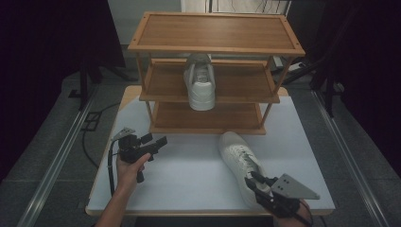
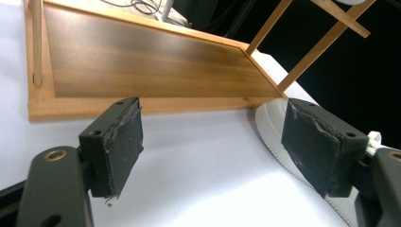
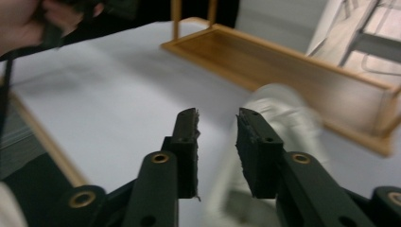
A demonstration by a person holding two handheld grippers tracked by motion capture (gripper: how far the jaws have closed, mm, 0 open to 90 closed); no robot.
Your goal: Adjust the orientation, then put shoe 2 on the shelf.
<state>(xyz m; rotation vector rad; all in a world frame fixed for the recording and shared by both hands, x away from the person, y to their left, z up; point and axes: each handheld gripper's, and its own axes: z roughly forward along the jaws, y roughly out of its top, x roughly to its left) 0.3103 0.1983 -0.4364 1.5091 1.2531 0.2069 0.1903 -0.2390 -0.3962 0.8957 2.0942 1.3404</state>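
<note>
A white shoe [image 1: 240,158] lies on the white table [image 1: 189,182], toe toward a three-shelf wooden rack [image 1: 213,30]. A second white shoe [image 1: 200,82] stands on the rack's middle shelf. My right gripper [image 1: 251,181] is at the heel of the shoe on the table. In the right gripper view its jaws [image 3: 216,116] stand a little apart, with the blurred shoe [image 3: 283,113] just beyond and under them. My left gripper [image 1: 156,140] hovers open at the table's left, pointing at the rack's bottom shelf [image 2: 142,61]. The shoe's toe [image 2: 269,123] shows beside its right jaw.
The rack takes up the back half of the table, and its top and bottom shelves are bare. Dark curtains hang on both sides. Metal floor rails [image 1: 61,156] run along the table's left and right. A cable [image 1: 111,165] trails from the left gripper.
</note>
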